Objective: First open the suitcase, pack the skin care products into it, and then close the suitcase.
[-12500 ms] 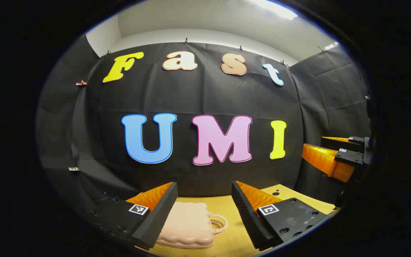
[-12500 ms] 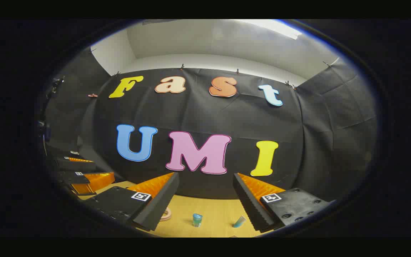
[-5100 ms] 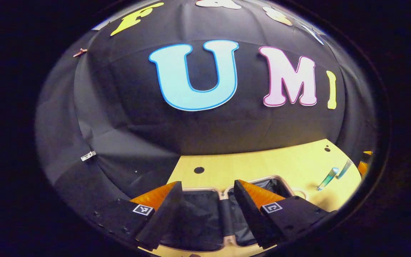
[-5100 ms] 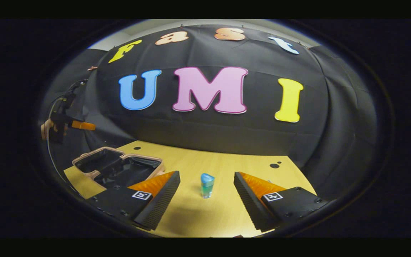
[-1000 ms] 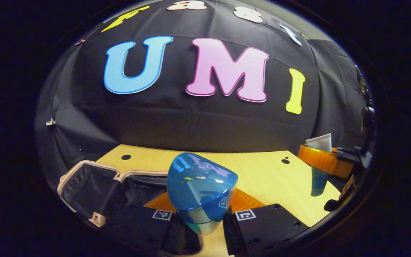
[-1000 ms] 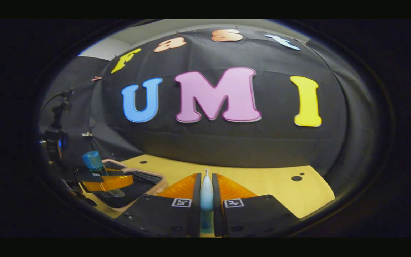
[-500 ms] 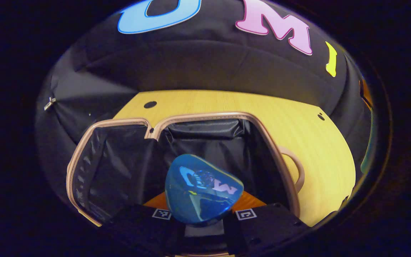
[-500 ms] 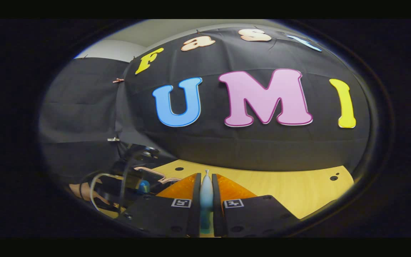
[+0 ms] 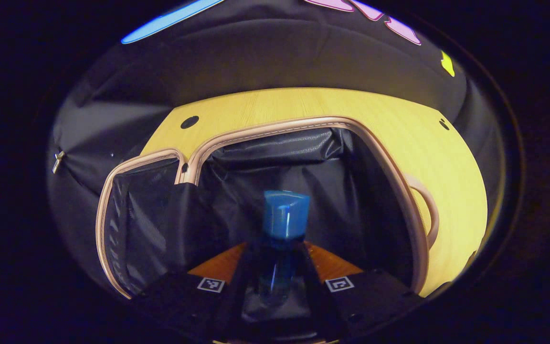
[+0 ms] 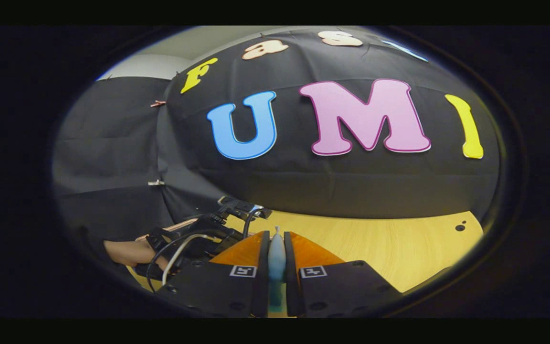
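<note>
The beige suitcase point(image 9: 275, 128) lies open on the table, both black-lined halves facing up. My left gripper point(image 9: 275, 244) hangs over the right half, fingers a little apart. A blue-capped bottle point(image 9: 286, 214) sits loose between them, tipped forward with its cap pointing down into the case. My right gripper point(image 10: 276, 232) is shut on a thin white and teal tube point(image 10: 276, 260), held above the table. In the right gripper view the left gripper point(image 10: 198, 234) and the hand point(image 10: 127, 253) holding it show at the lower left, over the suitcase.
The yellow wooden table point(image 10: 399, 248) spreads to the right of the suitcase. The suitcase handle point(image 9: 430, 215) sticks out on its right side. A dark hole point(image 9: 189, 122) marks the table behind the case. Black cloth walls close the booth.
My left gripper has dipped lower into the suitcase and its fingers have parted slightly; the bottle has tipped forward, cap away. The right gripper still holds the tube and has shifted a little.
</note>
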`<move>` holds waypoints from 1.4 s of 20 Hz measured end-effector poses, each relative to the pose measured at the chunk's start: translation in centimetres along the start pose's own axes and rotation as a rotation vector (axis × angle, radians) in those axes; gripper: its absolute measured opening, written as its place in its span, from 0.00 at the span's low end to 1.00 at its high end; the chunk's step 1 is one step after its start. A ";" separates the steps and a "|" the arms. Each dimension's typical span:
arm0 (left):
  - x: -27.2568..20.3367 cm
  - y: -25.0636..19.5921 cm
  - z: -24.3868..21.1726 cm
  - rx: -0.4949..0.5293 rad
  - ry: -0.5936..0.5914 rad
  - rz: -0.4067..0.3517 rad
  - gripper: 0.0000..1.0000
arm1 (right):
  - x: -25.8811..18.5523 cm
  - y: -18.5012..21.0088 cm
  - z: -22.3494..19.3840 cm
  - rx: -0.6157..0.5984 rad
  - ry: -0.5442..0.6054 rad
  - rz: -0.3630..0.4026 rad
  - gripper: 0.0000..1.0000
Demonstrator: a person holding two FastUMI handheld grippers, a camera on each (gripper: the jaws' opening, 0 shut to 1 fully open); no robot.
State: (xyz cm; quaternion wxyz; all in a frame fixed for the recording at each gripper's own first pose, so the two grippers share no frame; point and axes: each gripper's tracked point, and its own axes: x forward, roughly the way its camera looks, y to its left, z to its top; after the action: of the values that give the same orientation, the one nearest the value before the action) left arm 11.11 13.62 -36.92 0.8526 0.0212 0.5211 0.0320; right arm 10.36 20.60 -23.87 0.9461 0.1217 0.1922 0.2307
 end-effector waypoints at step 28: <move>-19.8 15.0 -9.2 -0.447 -0.361 0.025 0.94 | 10.7 3.7 -19.4 0.088 0.554 -0.277 0.40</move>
State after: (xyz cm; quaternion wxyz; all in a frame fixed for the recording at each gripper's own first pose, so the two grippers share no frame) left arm -6.60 27.12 -22.52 0.9147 -0.1553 0.3407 0.1523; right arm 9.56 31.74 -43.33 0.8739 0.0674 0.4674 0.1154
